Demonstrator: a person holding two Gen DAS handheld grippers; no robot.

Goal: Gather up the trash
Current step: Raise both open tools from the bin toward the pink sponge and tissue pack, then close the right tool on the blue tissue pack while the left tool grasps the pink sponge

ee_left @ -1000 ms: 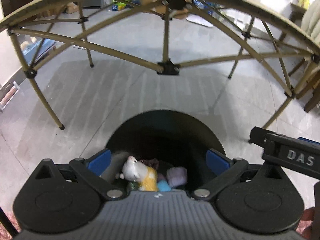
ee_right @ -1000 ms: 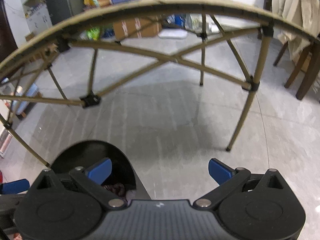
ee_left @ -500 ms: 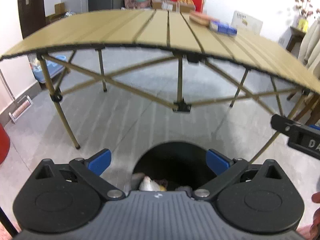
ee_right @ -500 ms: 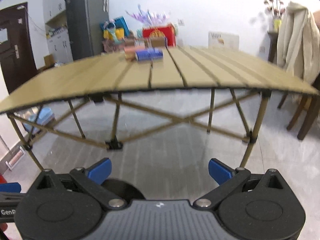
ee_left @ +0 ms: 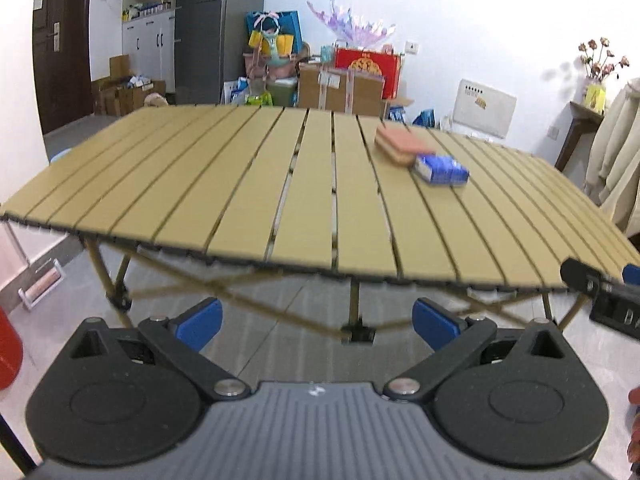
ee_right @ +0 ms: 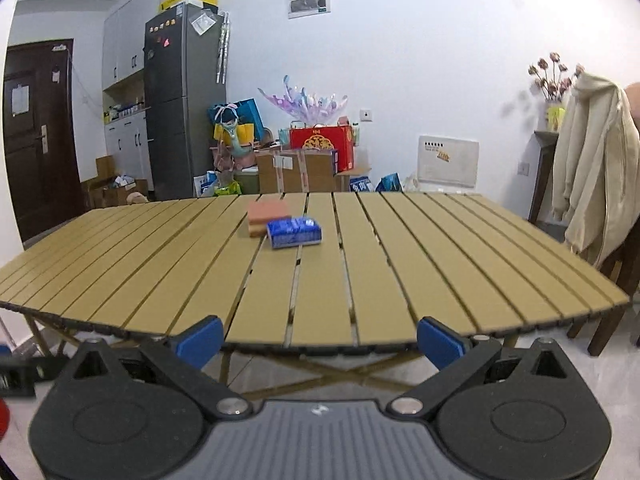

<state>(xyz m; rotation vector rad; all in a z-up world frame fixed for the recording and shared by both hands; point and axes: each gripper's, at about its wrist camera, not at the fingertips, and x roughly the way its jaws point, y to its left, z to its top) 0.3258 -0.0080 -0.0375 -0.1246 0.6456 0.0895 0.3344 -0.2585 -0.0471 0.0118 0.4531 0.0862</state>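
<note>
— Two things are left on the worktop (ee_right: 360, 280): a blue pack (ee_right: 295, 232) and a pink block (ee_right: 267, 216), far side.
— Both grippers came up from the bin, fingers (ee_left: 436, 322) apart and empty. The bin is out of view now. More picking next.

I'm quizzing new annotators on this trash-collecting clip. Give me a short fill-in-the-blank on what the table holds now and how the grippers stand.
1. The packet lying on the slatted table is ____ in colour.
2. The sponge block lies right ____ the packet, farther from the cameras.
3. The left gripper and the right gripper both hold ____.
4. Both grippers' jaws are ____.

Missing words: blue; behind; nothing; open
</note>
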